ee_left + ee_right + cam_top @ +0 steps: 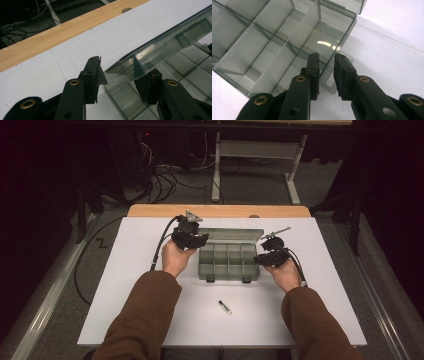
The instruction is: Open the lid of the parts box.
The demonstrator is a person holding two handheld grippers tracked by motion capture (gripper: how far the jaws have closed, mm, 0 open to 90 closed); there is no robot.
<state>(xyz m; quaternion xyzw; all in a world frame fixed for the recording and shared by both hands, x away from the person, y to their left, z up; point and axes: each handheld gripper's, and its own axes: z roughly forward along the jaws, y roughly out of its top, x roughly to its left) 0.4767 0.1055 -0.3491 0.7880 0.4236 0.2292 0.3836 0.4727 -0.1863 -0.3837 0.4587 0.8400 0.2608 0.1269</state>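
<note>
So this is the lid-closing step on the clear smoky-grey plastic compartment box (228, 261), which sits in the middle of the white table (150, 320), its lid (235, 234) swung up and leaning back on the far side.

The left gripper (192, 240) is at the box's far-left corner. In the left gripper view its jaws sit either side of the lid's corner edge (140, 63), about half open. One pad (98, 75) looks just clear of the plastic and the other is behind the lid, so I wouldn't call it a firm pinch yet.

The right gripper (265, 258) is at the box's right wall. The right gripper view has its jaws straddling that thin wall (325, 67) near the front latch tab, with only a narrow gap. Whether the pads actually press on it I can't tell, but it looks like it's there to steady the box.

My guess for the next move: finish the pinch on the lid corner, then swing it forward and down over the compartments while the right side keeps the box from sliding.

Room-wise, there's plenty of bare table in front of the box. A small dark pen-like stick (225, 307) lies in front of it, well apart. Behind the box the wooden strip (220, 210) marks the table's far edge, so no pushing backward.
</note>
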